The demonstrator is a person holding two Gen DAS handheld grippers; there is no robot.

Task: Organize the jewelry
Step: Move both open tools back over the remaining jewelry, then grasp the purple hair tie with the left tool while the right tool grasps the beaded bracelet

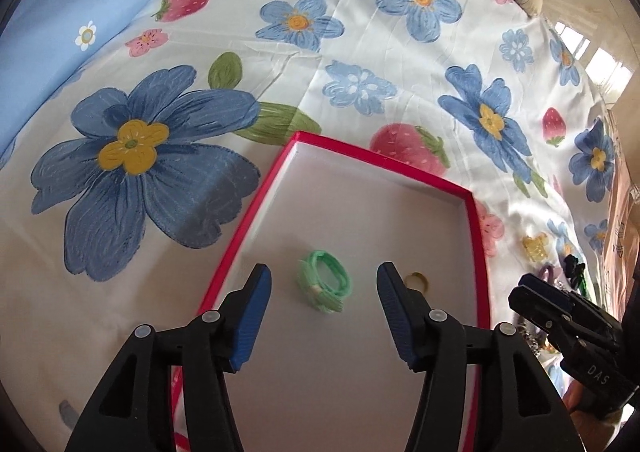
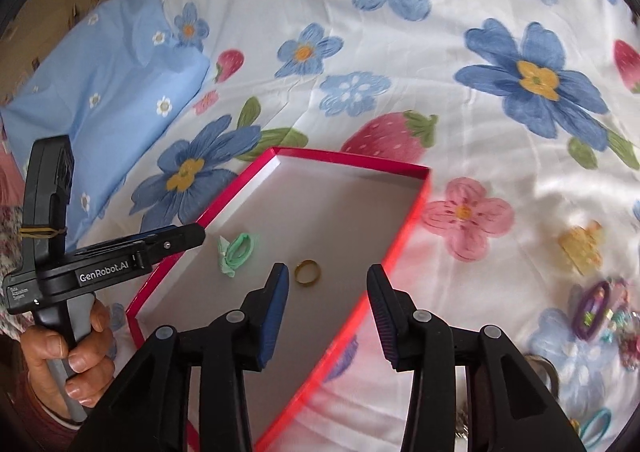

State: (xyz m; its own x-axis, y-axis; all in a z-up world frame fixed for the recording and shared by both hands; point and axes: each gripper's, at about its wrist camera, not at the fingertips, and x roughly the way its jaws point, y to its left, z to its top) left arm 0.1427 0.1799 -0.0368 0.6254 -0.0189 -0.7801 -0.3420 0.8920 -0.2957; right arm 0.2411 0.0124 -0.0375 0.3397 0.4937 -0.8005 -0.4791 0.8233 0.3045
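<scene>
Black plastic arms with blue ribbed pads framed the nearest view: the left gripper (image 1: pixel 324 284) stood about half open over the box, nothing between its pads. The right gripper (image 2: pixel 328 288) was likewise parted and empty, its left pad over the box floor and its right pad past the box's right wall. A hand (image 2: pixel 60 356) gripped the left tool's handle at the low left of the right wrist view.

Just beyond the pads lay the shallow red-walled box (image 1: pixel 244 211) with a bare white floor. On that floor sat a green hair tie (image 1: pixel 324 284) and, just to its right and apart from it, a gold ring (image 2: pixel 307 272). The rest of the floor was open up to the far corner.

Right of the box, on the sheet, lay a yellow hair clip (image 2: pixel 582 250), with a purple hair tie (image 2: pixel 594 310) and a blurred heap of small trinkets (image 2: pixel 624 332) nearer the camera.

The box rested on a white bedsheet (image 1: pixel 360 11) printed with blue flowers and strawberries. At the far left lay a light blue pillow (image 2: pixel 108 91), and at the far right a window (image 1: pixel 600 59) showed bright.
</scene>
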